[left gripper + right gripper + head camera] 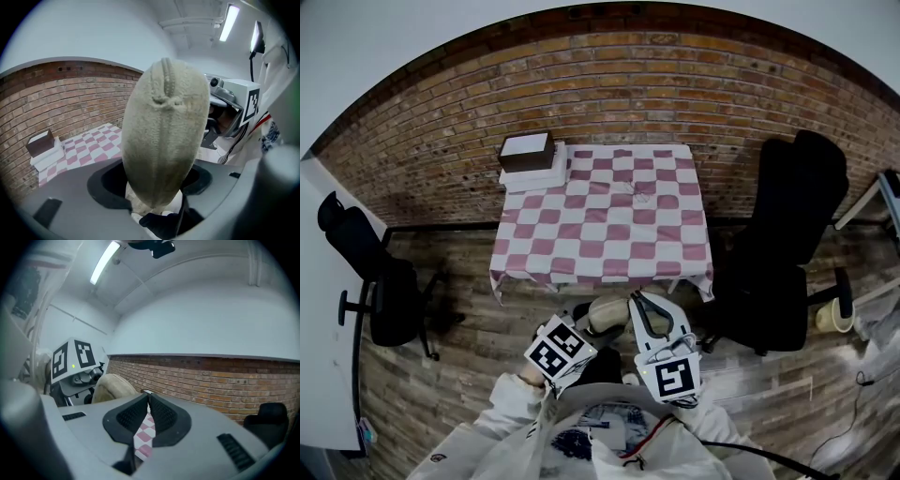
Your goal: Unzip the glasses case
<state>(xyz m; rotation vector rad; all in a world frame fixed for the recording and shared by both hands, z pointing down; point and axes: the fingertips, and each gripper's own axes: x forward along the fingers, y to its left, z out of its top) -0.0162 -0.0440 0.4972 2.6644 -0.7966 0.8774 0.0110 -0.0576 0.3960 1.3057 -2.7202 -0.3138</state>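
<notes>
The glasses case (164,140) is a beige, felt-like oval pouch with a zip running down its middle. My left gripper (157,199) is shut on its lower end, and it stands up out of the jaws. In the head view the glasses case (607,312) is held in front of the person's chest, between the left gripper (589,325) and the right gripper (640,300). In the right gripper view my right gripper (147,397) is shut, with nothing that I can make out between the pads. The glasses case (112,386) lies just to its left, apart from the tips.
Ahead stands a table (600,234) with a pink-and-white checked cloth. A brown box (527,150) sits on white boxes at its far left corner. Black office chairs stand at the right (792,234) and the left (375,281). A brick wall runs behind.
</notes>
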